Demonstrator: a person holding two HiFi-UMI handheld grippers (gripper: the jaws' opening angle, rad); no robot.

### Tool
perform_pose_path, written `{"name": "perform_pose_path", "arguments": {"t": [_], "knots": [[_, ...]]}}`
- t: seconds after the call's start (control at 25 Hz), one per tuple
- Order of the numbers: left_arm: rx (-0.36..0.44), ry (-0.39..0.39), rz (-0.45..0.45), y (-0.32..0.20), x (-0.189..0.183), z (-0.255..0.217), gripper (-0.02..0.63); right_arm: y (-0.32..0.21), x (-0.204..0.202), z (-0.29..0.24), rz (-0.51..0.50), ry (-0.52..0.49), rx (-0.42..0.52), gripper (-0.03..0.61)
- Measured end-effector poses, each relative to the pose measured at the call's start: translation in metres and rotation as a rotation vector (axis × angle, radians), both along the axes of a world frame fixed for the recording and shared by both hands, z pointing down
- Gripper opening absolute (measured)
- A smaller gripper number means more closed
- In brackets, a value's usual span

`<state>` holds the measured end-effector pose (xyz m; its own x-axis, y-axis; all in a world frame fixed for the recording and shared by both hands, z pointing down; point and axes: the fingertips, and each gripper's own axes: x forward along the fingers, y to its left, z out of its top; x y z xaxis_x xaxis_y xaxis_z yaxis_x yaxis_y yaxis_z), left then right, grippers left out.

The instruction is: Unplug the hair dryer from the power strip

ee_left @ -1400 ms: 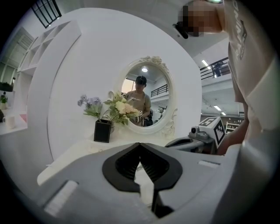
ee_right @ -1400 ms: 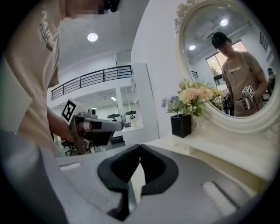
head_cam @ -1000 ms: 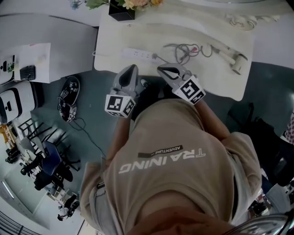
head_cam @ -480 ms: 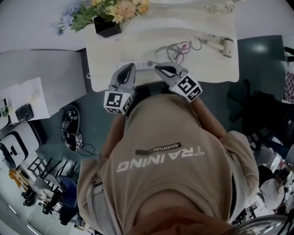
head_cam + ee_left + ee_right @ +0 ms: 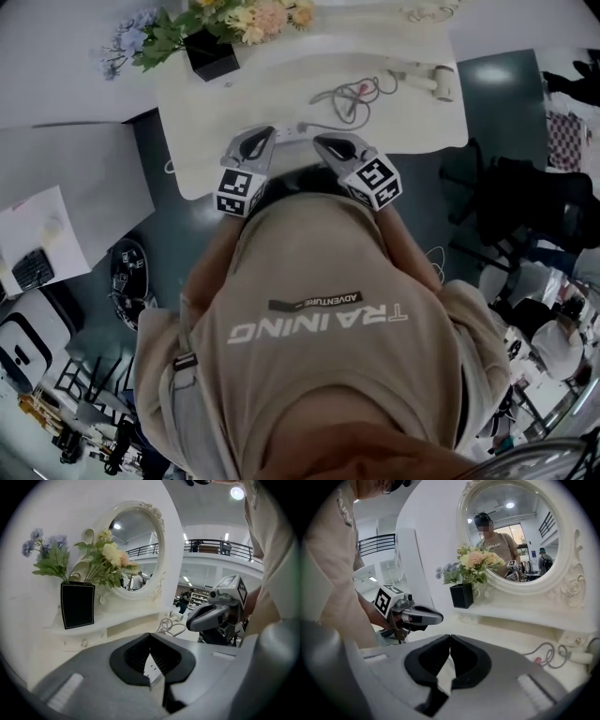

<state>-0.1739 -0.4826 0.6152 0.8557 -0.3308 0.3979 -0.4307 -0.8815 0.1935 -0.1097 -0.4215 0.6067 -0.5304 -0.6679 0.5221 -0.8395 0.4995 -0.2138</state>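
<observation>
On the white dressing table [image 5: 216,103] lies the white power strip [image 5: 292,131], mostly hidden between my two gripper tips. Its cable runs right into a tangle [image 5: 352,94] that leads to the white hair dryer [image 5: 429,80] at the table's far right. My left gripper [image 5: 262,135] hovers just left of the strip, shut and holding nothing [image 5: 150,634]. My right gripper [image 5: 322,142] hangs just right of the strip, also shut and holding nothing [image 5: 450,636]. The hair dryer's nozzle [image 5: 176,615] and cable [image 5: 547,652] show small in the gripper views.
A black vase of flowers [image 5: 208,54] stands at the table's back left, under an oval mirror [image 5: 520,536]. A grey table [image 5: 66,164] is at the left. Chairs and a person's gear [image 5: 525,206] crowd the floor at the right.
The head camera has swung, so the table sits higher and more to the left. Both grippers, still shut, have moved forward from the table's front edge to either side of the power strip.
</observation>
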Motion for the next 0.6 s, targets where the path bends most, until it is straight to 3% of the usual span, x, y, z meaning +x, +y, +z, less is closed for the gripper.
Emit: {"name": "perform_pose_path", "arguments": {"t": [0.24, 0.6], "knots": [[-0.024, -0.082, 0.036, 0.002, 0.014, 0.028, 0.002, 0.013, 0.011, 0.018, 0.047, 0.004, -0.052, 0.005], [-0.072, -0.328, 0.087, 0.009, 0.029, 0.091, 0.002, 0.018, 0.026, 0.086, 0.087, -0.035, -0.098, 0.005]]}}
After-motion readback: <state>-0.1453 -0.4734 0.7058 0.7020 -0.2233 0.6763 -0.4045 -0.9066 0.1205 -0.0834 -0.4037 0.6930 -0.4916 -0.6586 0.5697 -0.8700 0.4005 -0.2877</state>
